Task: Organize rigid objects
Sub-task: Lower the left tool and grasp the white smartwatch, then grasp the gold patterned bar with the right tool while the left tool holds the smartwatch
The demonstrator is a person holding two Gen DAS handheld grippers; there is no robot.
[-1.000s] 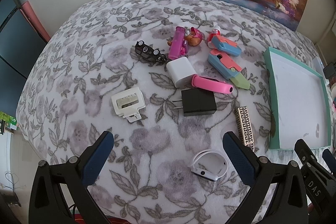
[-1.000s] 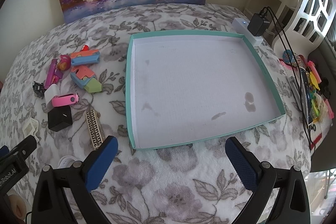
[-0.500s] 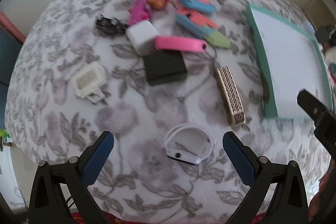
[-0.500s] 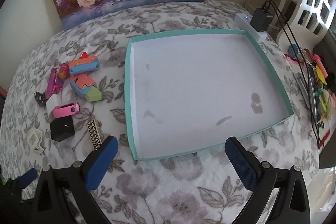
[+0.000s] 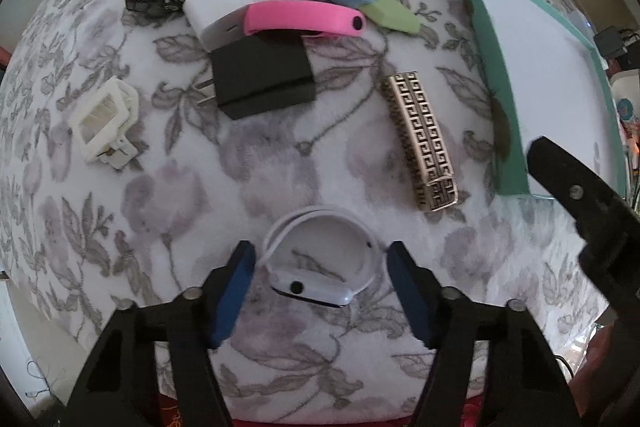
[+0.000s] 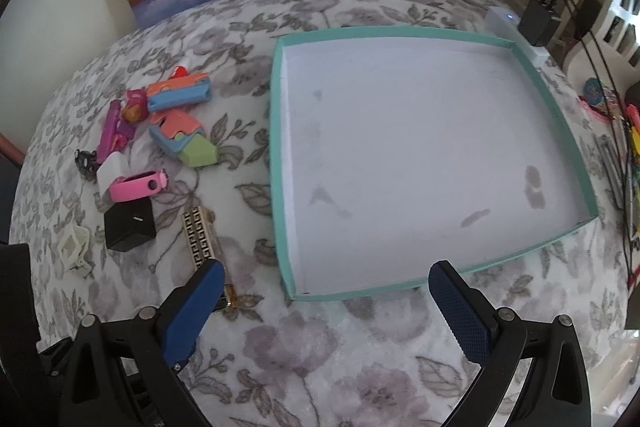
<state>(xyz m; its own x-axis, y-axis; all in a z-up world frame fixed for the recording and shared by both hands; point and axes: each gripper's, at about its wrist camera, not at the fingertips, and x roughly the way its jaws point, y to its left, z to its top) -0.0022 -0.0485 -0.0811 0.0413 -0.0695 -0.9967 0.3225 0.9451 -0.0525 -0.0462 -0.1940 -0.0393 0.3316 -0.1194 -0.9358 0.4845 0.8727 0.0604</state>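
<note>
left gripper [image 5: 320,283] spread astride 1 white band [image 5: 320,267] | right gripper [image 6: 324,291] spread | 1 tray [image 6: 280,155]

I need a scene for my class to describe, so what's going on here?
A person holding two grippers is sorting small items off a floral blanket. The left gripper is open, its fingers either side of a white smartwatch, not yet gripping it. The right gripper hangs open near the teal tray, which holds nothing. Chargers, toys and clips wait in a pile.
</note>
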